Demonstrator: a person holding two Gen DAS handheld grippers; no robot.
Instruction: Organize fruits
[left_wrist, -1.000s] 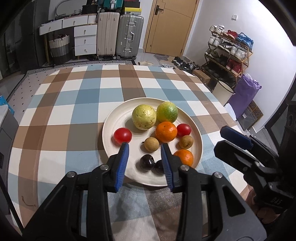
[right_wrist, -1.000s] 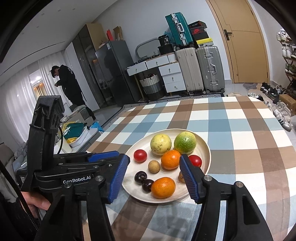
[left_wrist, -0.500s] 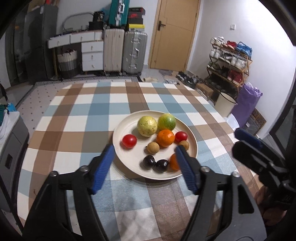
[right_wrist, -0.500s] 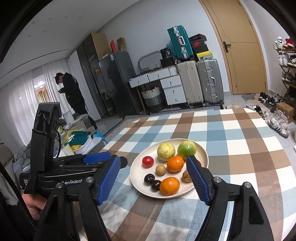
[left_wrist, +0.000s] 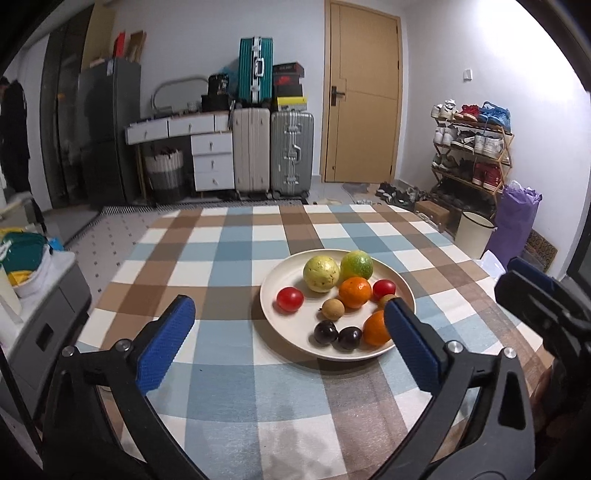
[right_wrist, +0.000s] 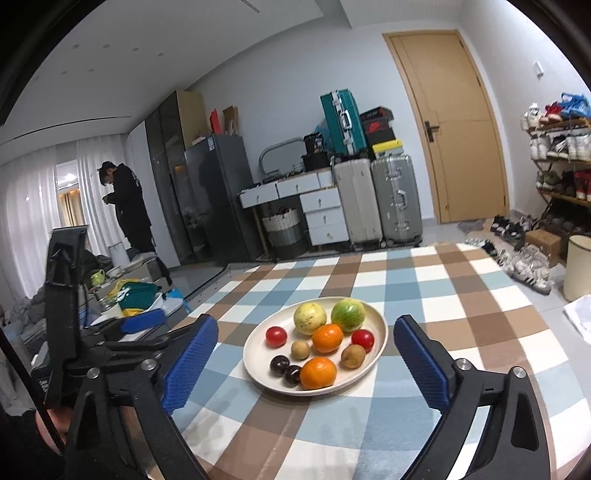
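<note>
Fruit fills the plate (left_wrist: 271, 295). Both the left gripper (left_wrist: 284, 345) and right gripper (right_wrist: 304, 363) are wide open, empty, near it. Grab one fruit gently.

Bkgd: suitcases (left_wrist: 273, 151) by door (left_wrist: 360, 92), shoe rack (left_wrist: 471, 147) rt, person (right_wrist: 127, 199) by fridge (right_wrist: 218, 195).

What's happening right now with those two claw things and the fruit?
Left hand-held gripper open, empty. Right hand-held gripper open, empty. All fruit on the plate, untouched. Nothing blocking it.
</note>
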